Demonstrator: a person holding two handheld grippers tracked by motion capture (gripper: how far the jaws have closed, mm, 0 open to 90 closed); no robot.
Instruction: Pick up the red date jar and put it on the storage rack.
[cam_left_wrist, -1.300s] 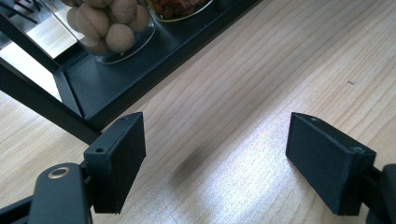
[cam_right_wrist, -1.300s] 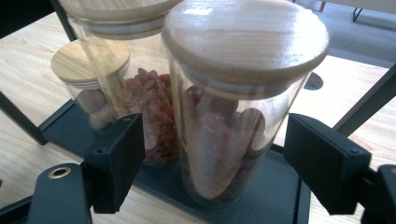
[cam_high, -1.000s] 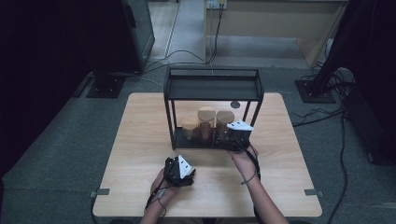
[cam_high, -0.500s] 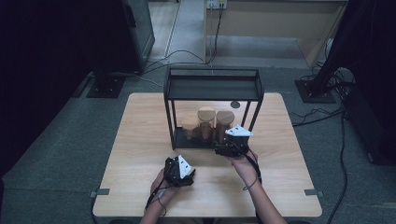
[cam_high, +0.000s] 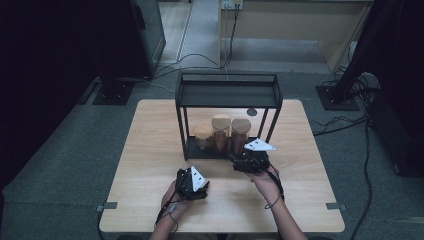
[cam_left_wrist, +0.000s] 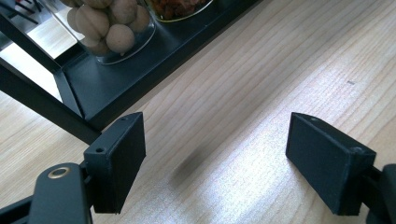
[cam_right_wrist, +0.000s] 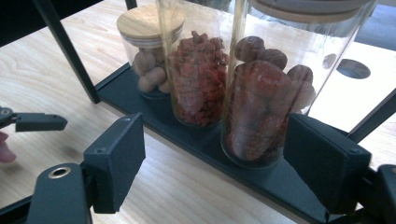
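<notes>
A person at a pale wooden counter (cam_high: 150, 145) holds a two-fingered gripper in each hand before a black metal rack (cam_high: 227, 90) standing toward twelve o'clock. Three glass jars sit in a row on the rack's lower tray: a short one with round light-brown nuts (cam_right_wrist: 149, 70) under a wooden lid, a tall middle one packed with small red dried fruit (cam_right_wrist: 198, 79), and a tall one with large dark dried fruit (cam_right_wrist: 266, 102). The right gripper (cam_high: 246, 161) hovers at the tray's front edge, at about five o'clock of the rack, its fingers spread wide and empty; in the right gripper view the jar of large dried fruit stands ahead between them, nearer the right-hand finger, not gripped. The left gripper (cam_high: 192, 182) rests low over the counter at about seven o'clock of the rack, well short of the tray, its fingers parted with nothing but bare wood between them.
</notes>
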